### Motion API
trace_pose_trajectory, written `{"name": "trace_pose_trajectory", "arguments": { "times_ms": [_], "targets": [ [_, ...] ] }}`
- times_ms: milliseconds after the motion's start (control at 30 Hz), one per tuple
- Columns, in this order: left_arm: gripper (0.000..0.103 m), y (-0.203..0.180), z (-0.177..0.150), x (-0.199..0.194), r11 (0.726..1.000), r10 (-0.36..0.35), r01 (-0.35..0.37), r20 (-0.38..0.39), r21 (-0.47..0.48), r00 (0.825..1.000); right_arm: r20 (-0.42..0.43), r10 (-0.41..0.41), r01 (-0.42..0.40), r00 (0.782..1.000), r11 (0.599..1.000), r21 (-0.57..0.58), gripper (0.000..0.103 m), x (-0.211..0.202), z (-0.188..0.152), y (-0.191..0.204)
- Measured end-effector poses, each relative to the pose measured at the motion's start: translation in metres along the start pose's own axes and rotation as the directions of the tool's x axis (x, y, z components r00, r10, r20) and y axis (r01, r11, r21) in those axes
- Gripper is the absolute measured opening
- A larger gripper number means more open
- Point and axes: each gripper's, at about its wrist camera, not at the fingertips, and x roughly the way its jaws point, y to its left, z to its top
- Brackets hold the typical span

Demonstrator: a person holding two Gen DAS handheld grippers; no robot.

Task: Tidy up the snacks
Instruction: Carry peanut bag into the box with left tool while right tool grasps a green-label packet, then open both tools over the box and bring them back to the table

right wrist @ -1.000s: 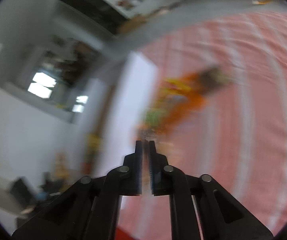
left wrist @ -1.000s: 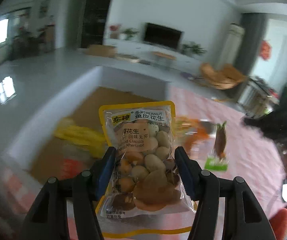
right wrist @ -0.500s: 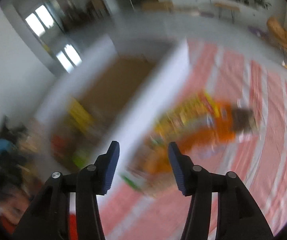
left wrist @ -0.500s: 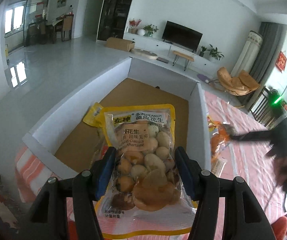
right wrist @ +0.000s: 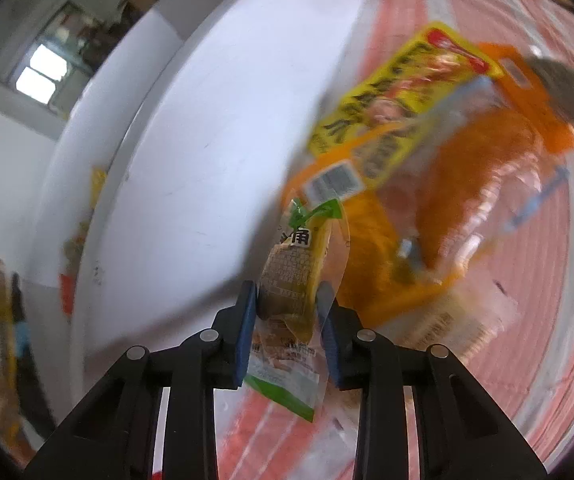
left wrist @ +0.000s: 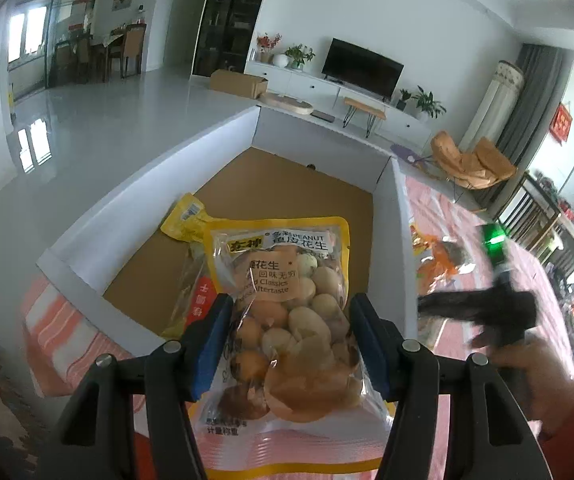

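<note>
Blue pads of the left gripper [left wrist: 289, 338] clamp the sides of a clear, yellow-edged peanut pouch [left wrist: 287, 312], held over the near corner of the white-walled box [left wrist: 143, 184] with its brown cardboard floor; below and beyond the pouch a yellow packet [left wrist: 185, 222] and a red-labelled packet [left wrist: 201, 300] already lie inside. The right gripper [right wrist: 287, 308], outside the box wall on the pink striped tablecloth [right wrist: 547, 300], is shut on a small green-trimmed snack sachet [right wrist: 293, 280], its pads pressing the sachet's sides; just beyond lies a blurred orange-and-yellow snack bag [right wrist: 447, 152], with the box's white outer wall [right wrist: 191, 160] to the left. The step in hand appears to be placing: the pouch should be lowered toward a bare patch of floor beside the packets before release, so it lies flat; the sachet should be lifted clear of the orange bag and carried over the wall, not dragged.
</note>
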Motion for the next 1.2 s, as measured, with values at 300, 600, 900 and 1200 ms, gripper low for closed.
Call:
{"name": "trace_pose_trajectory", "arguments": {
  "times_ms": [300,600,900,1200],
  "targets": [
    [0.062,-0.010,0.020,0.028,0.997,0.065,-0.064,-0.046,0.039,0.997,0.185,0.196,-0.176,0.963,0.977,-0.120,0.032,-0.137,0.006,0.029],
    [0.089,0.009,0.030,0.006,0.990,0.137,-0.137,0.037,-0.019,0.990,0.176,0.260,-0.212,0.949,0.944,-0.251,0.063,-0.124,-0.005,0.097],
    [0.091,-0.112,-0.029,-0.001,0.962,-0.192,0.196,-0.037,0.188,0.981,0.484,-0.269,0.365,0.833,0.924,-0.116,0.079,-0.143,-0.078,-0.072],
    [0.100,-0.259,-0.132,0.112,0.872,-0.196,0.303,-0.294,0.385,0.936,0.406,-0.536,0.527,0.740,0.837,0.144,0.079,-0.155,-0.130,-0.221]
  ]
}}
